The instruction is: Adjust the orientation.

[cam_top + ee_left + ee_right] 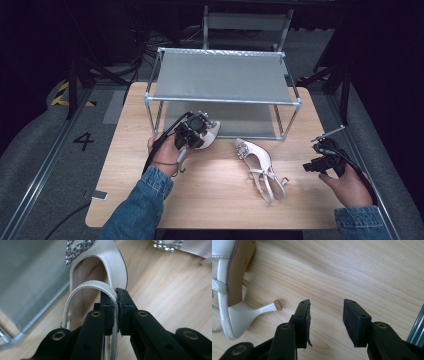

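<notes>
Between the left gripper's (117, 311) jaws, clamped together on it, sits the thin strap (100, 286) of the white shoe (208, 133), held just before the shelf rack's (223, 75) lower tier near the bench's (130, 165) far edge. Right gripper (325, 320) jaws stand apart, empty, beside the second shoe (260, 167) lying mid-bench. Judgement: the strap is a slender hold; carry level and slowly onto the tier, releasing only once the sole rests.

Held shoe (95, 267): toe cut off at top edge.
</notes>
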### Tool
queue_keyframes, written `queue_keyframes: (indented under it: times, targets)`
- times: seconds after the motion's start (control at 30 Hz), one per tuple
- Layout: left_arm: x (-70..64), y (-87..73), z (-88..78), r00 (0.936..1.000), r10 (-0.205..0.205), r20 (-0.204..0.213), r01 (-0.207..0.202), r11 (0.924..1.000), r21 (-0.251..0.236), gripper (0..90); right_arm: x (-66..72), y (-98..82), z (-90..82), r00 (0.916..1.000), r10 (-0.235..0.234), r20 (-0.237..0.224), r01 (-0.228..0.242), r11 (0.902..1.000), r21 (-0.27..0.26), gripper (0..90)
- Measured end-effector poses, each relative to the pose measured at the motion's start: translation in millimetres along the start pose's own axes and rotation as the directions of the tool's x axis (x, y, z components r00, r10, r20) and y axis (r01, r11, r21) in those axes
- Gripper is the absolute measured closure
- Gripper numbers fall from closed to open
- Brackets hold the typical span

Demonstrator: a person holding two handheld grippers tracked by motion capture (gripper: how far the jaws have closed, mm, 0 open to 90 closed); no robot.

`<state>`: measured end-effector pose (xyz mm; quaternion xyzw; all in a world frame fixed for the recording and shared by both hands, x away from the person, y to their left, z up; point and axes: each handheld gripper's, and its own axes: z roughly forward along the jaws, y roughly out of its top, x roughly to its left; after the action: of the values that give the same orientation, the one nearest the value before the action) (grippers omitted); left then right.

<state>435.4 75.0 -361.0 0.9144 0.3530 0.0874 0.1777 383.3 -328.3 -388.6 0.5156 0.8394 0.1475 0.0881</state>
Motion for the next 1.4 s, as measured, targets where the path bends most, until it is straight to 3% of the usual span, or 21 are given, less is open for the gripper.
queue_keyframes:
  times: [0.3, 0.63, 0.73, 0.87, 1.0, 1.03, 1.07, 1.1, 1.13, 1.2, 1.23, 1.27, 1.33, 1.4]
  targets:
    - [11.9, 15.6, 17.1, 0.9967, -0.032, -0.074, 0.031, 0.9994, -0.015, 84.9, 2.4, -1.2, 2.4, 1.0, -0.002, -0.009, 0.002, 1.0, 0.008, 57.7]
    - [18.8, 29.9, 36.8, 0.9916, -0.042, -0.122, 0.042, 0.9991, -0.007, 85.0, 4.1, -2.5, 7.1, 0.9997, -0.011, -0.02, 0.012, 0.9998, 0.018, 57.9]
    - [19.2, 31.5, 40.3, 0.9887, -0.051, -0.141, 0.048, 0.9985, -0.027, 84.8, 5.1, -3.7, 8.2, 0.9997, -0.011, -0.023, 0.012, 0.9997, 0.021, 57.9]
    - [19.2, 34.2, 47.2, 0.9873, -0.122, -0.102, 0.118, 0.9921, -0.042, 84.6, 5.6, -6.1, 8.7, 0.9998, -0.008, -0.02, 0.009, 0.9996, 0.025, 57.9]
    - [21.0, 37.9, 50.4, 0.9909, -0.104, -0.085, 0.101, 0.994, -0.042, 82.6, 6.5, -8.1, 9.5, 0.9998, -0.014, -0.017, 0.015, 0.9996, 0.023, 57.8]
    - [20.2, 38.3, 51.3, 0.9895, -0.125, -0.072, 0.122, 0.9914, -0.048, 80.9, 6.7, -8.4, 9.8, 0.9998, -0.012, -0.018, 0.013, 0.9995, 0.028, 57.7]
    - [22.0, 38.9, 51.9, 0.9921, -0.108, -0.064, 0.105, 0.9931, -0.053, 77.3, 7.1, -8.7, 10.0, 0.9998, -0.005, -0.02, 0.006, 0.9994, 0.033, 57.7]
    - [21.1, 39.3, 52.7, 0.9905, -0.129, -0.048, 0.126, 0.9903, -0.058, 72.5, 7.3, -9.1, 10.6, 0.9998, -0.005, -0.018, 0.006, 0.9994, 0.035, 57.6]
    - [22.8, 39.8, 52.9, 0.993, -0.112, -0.039, 0.11, 0.9922, -0.06, 65.0, 7.1, -9.5, 11.1, 0.9998, -0.011, -0.017, 0.012, 0.9994, 0.032, 57.5]
    - [17.6, 39.3, 52.6, 0.9839, -0.179, -0.003, 0.178, 0.9814, -0.072, 58.8, 7.3, -10.1, 11.4, 0.9998, -0.009, -0.019, 0.01, 0.9993, 0.037, 57.4]
    - [15.8, 38.8, 51.8, 0.9835, -0.181, 0.009, 0.181, 0.9801, -0.082, 56.5, 7.3, -10.2, 11.5, 0.9998, -0.01, -0.019, 0.011, 0.9993, 0.037, 57.3]
    - [16.2, 38.4, 49.7, 0.9882, -0.153, 0.002, 0.153, 0.9849, -0.082, 54.1, 7.2, -10.2, 11.6, 0.9998, -0.009, -0.02, 0.009, 0.9993, 0.037, 57.2]
    - [16.2, 35.4, 44.8, 0.9912, -0.132, -0.014, 0.13, 0.988, -0.083, 52.5, 6.9, -10.0, 11.9, 0.9998, -0.007, -0.02, 0.008, 0.9993, 0.036, 57.1]
    - [15.0, 30.2, 39.6, 0.9901, -0.14, -0.009, 0.139, 0.9857, -0.095, 49.2, 7.0, -9.5, 12.4, 0.9998, -0.008, -0.02, 0.009, 0.9992, 0.038, 57.1]
